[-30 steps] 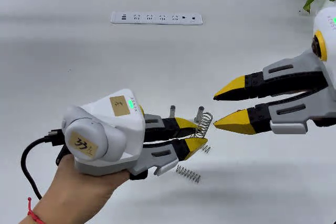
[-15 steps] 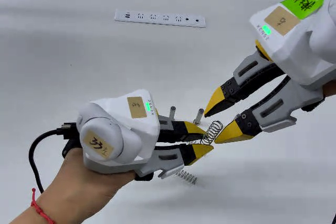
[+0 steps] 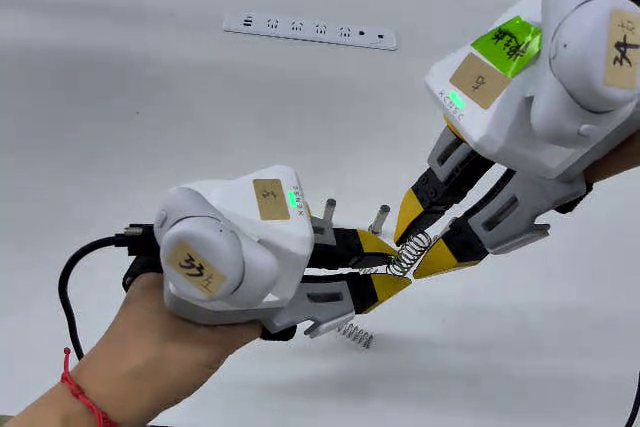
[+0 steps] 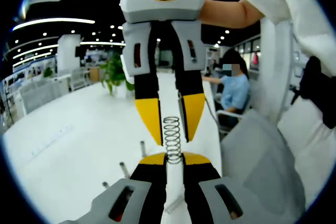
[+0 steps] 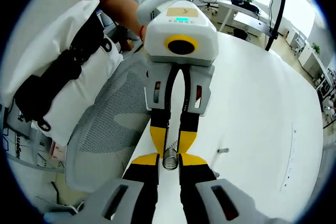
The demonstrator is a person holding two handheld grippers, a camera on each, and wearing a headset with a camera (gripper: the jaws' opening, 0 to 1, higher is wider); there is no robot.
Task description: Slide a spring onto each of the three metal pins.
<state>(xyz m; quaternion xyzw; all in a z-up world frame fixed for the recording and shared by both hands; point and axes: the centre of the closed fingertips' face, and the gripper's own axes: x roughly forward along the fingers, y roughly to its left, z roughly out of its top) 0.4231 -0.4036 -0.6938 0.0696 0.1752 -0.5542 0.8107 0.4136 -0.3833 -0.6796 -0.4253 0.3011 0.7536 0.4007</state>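
Observation:
A small steel spring [image 3: 409, 254] hangs in the air between both grippers. My left gripper [image 3: 386, 270] comes in from the lower left and is shut on the spring's near end. In the left gripper view the spring [image 4: 172, 132] rises from my own yellow tips. My right gripper [image 3: 419, 248] reaches down from the upper right, its jaws closed onto the spring's other end [image 5: 168, 157]. Two metal pins [image 3: 329, 212] [image 3: 380, 218] stand upright on the table just behind the left jaws. All three pins [image 4: 124, 170] appear in the left gripper view. A second spring [image 3: 355, 335] lies on the table below the left gripper.
The white table [image 3: 150, 117] has a white power strip [image 3: 309, 30] at its far side. A black cable [image 3: 70, 282] trails from the left gripper. A grey mesh chair [image 5: 105, 135] stands by the table's edge, with a seated person [image 4: 233, 90] beyond it.
My right gripper has swung in from the right and tilted downward, narrowing its jaws from wide open onto the spring. The left gripper has kept its hold on the spring and barely moved.

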